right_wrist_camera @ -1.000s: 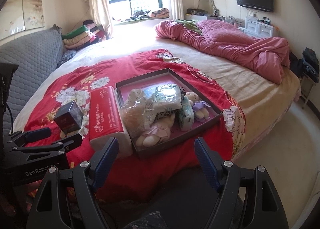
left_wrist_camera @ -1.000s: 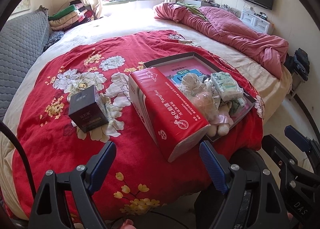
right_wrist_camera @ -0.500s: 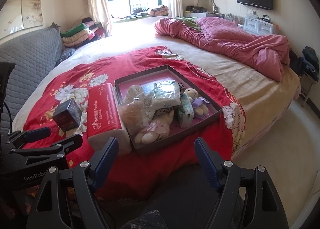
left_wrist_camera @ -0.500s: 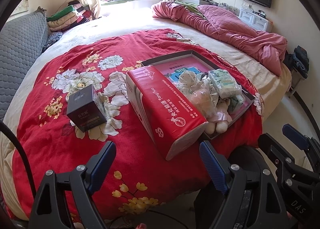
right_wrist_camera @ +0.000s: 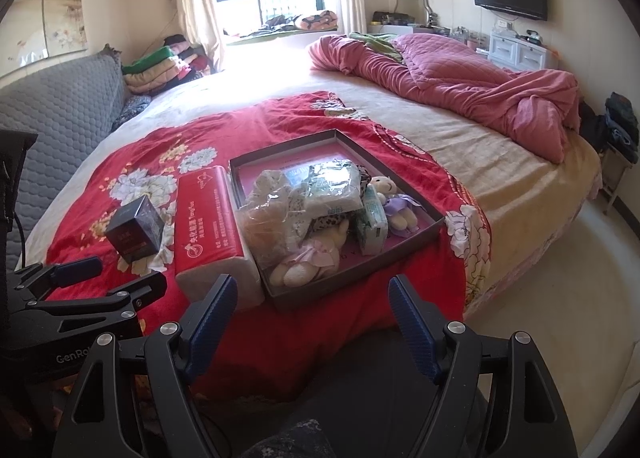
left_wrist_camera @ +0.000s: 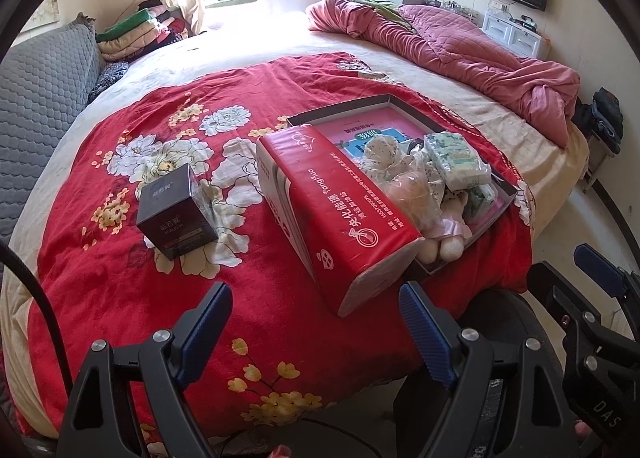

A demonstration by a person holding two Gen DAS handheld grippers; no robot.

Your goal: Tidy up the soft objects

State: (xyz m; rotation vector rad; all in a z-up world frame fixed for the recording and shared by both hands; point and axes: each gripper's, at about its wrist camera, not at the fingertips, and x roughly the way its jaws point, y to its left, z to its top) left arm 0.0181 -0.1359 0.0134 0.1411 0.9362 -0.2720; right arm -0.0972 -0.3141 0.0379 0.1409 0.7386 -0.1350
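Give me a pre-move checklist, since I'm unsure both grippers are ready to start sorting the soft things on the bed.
1. Left gripper open and empty: ok.
2. Right gripper open and empty: ok.
3. Soft toys and tissue packs inside the tray: ok, piled together.
4. Red tissue pack in the tray: not ok, it lies on the blanket beside the tray.
5. Black box clear of the red tissue pack: ok, apart.
6. Red tissue pack touching the tray wall: cannot tell.
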